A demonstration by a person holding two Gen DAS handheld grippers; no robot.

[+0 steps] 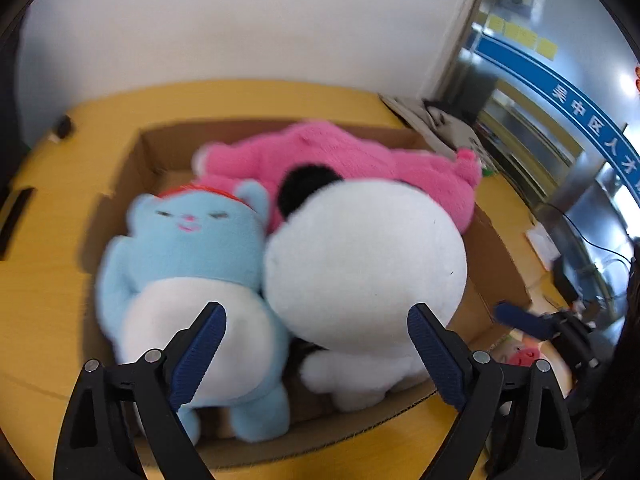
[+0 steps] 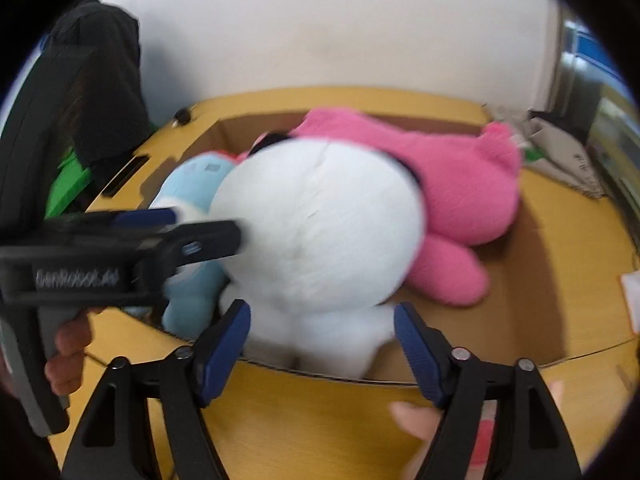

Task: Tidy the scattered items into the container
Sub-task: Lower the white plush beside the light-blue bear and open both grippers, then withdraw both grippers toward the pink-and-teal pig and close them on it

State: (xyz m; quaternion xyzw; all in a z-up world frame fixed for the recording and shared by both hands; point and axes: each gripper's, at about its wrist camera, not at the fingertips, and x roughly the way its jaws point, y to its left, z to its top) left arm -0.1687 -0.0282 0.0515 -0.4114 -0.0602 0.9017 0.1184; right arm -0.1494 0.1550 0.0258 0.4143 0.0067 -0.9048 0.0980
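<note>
An open cardboard box (image 1: 152,148) (image 2: 540,300) on the yellow table (image 1: 60,220) holds three plush toys. A light blue one (image 1: 192,248) (image 2: 192,184) is at the left, a white one with a black ear (image 1: 368,256) (image 2: 320,220) in the middle, and a pink one (image 1: 360,156) (image 2: 460,184) behind them. My left gripper (image 1: 316,312) is open above the box's near side, with nothing pressed between its pads. My right gripper (image 2: 320,308) is open too; the white toy's lower part shows between its fingers. Both views are blurred.
A small pink toy (image 2: 484,436) (image 1: 524,356) lies on the table outside the box, by my right gripper. A hand (image 2: 68,356) holds the left gripper's handle. A dark jacket (image 2: 100,80) hangs at the left. Flattened cardboard (image 2: 560,152) lies at the back right.
</note>
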